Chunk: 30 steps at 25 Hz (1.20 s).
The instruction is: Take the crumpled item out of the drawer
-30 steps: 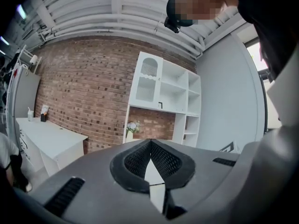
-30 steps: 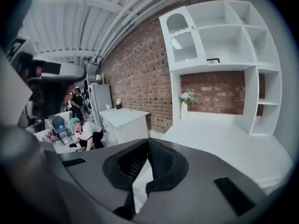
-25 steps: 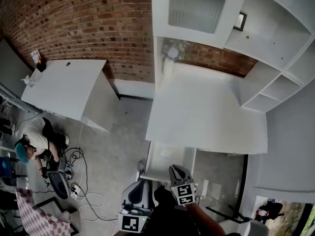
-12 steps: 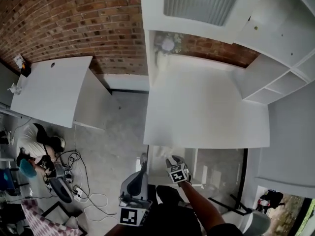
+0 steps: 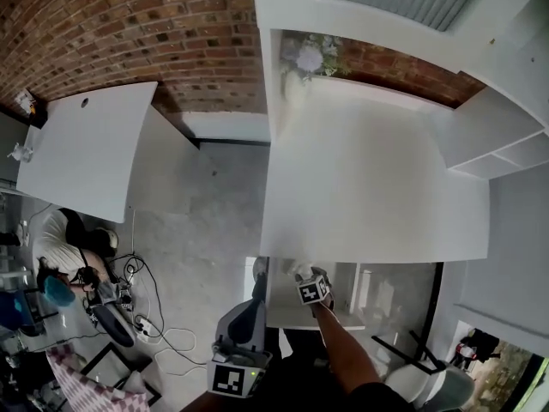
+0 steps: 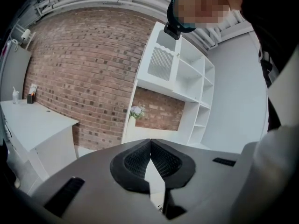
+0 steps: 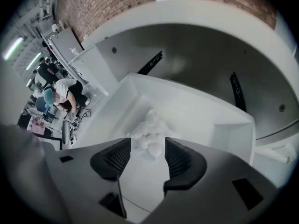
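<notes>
Two claws show at the bottom of the head view, in front of a white desk (image 5: 369,178) that stands against a brick wall (image 5: 154,33). An open drawer (image 5: 279,303) juts out under the desk's near edge.

The right claw (image 5: 310,287) reaches forward on an outstretched arm, above the drawer. In the right gripper view its jaws stand wide apart (image 7: 146,144). A crumpled white item (image 7: 148,129) lies on the drawer floor (image 7: 205,120), just ahead of the gap between the two dark pads. The pads are not closed on it.

The left claw (image 5: 241,346) is held low and back, to the left of the drawer. In the left gripper view its pads meet at the tips with nothing between them (image 6: 150,144), and it points up toward white shelving (image 6: 187,78).

A small plant with pale flowers (image 5: 307,56) stands at the desk's far corner. A second white desk (image 5: 86,153) sits to the left. Near it a person (image 5: 62,249) sits on the floor among cables.
</notes>
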{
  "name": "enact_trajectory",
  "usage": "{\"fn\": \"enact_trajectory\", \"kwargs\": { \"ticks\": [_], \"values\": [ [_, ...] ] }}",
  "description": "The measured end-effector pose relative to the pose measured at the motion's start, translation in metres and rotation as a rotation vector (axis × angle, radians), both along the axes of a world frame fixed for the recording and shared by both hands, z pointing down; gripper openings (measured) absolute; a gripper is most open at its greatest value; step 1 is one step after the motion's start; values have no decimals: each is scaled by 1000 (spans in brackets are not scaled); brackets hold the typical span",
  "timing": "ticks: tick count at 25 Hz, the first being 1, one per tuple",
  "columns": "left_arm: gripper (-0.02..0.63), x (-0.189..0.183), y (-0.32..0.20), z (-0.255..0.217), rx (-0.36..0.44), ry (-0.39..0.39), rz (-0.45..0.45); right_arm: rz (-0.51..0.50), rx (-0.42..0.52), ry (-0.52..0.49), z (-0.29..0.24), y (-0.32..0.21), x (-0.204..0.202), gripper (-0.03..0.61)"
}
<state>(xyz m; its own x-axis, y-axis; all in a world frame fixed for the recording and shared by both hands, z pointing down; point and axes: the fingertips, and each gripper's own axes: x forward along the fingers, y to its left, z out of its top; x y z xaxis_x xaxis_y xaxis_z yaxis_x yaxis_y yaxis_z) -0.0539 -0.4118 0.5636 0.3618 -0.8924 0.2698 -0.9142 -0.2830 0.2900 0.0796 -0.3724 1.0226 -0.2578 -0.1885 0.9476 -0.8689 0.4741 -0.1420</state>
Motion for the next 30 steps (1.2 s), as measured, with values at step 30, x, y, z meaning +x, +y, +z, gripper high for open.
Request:
{"fn": "enact_trajectory", "kwargs": {
  "ticks": [30],
  "values": [
    [25, -13, 2, 22, -28, -32, -14, -6, -92, -27, 8, 9, 7, 58]
  ]
}}
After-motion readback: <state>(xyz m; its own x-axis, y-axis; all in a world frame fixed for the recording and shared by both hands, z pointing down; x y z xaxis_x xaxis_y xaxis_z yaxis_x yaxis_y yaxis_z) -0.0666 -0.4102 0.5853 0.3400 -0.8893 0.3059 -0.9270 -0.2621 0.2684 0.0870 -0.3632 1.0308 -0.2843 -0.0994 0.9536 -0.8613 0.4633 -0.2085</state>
